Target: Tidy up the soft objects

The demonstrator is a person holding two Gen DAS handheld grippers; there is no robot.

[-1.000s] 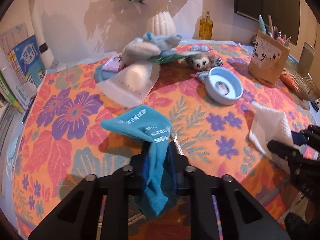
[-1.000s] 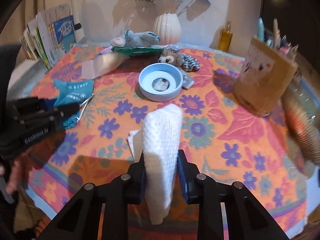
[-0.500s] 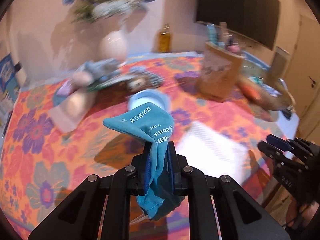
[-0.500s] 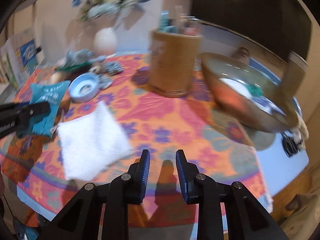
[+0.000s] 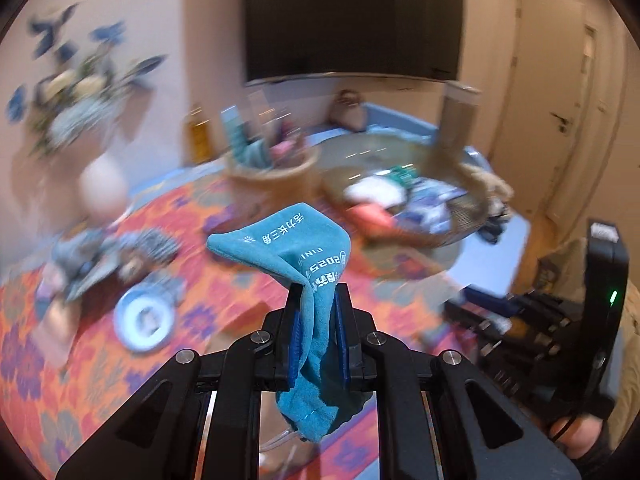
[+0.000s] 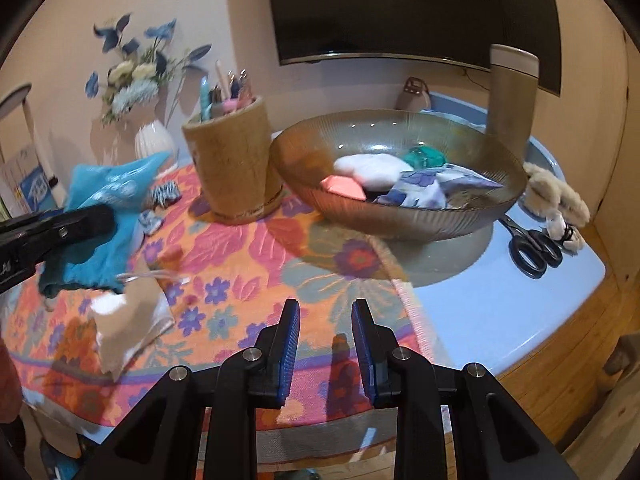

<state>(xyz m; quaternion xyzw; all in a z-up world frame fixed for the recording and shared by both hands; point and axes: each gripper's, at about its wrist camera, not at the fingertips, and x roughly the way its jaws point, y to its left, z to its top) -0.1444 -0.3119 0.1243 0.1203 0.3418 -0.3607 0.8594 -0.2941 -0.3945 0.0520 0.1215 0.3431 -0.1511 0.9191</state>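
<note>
Left gripper [image 5: 318, 322]: my jaws are clamped on the teal cloth [image 5: 298, 248], which rides pinched between the pads, its printed top flopping forward and to my left, its tail hanging down behind the fingers.
Right gripper [image 6: 325, 344]: my jaws stand a little apart with nothing between them, only the flowered tablecloth [image 6: 248, 256] beyond.
Step in hand: I judge I am carrying the teal cloth across the table toward the glass bowl [image 6: 400, 216]; it is not delivered yet.
Teal cloth from the right view: it hangs off to the far left of my right fingers, above the tablecloth.
White cloth [image 6: 128, 320]: lies crumpled on the tablecloth, ahead and to the left of my right fingers, just below the teal cloth.
Next move: bring the left gripper over the bowl's rim, clear of the woven pot [image 6: 234, 164] just to its left, then let go so the cloth drops inside.
Glass bowl: ahead and a little right of my right fingers; it holds a white soft piece [image 6: 372, 166], a pink block [image 6: 346, 186], a blue-flowered fabric [image 6: 424, 188] and something teal [image 6: 424, 157] at the back.
Woven pot: holds pens and brushes.
Small blue dish [image 5: 144, 320]: ahead to the left of my left fingers; contents too blurred to tell.
</note>
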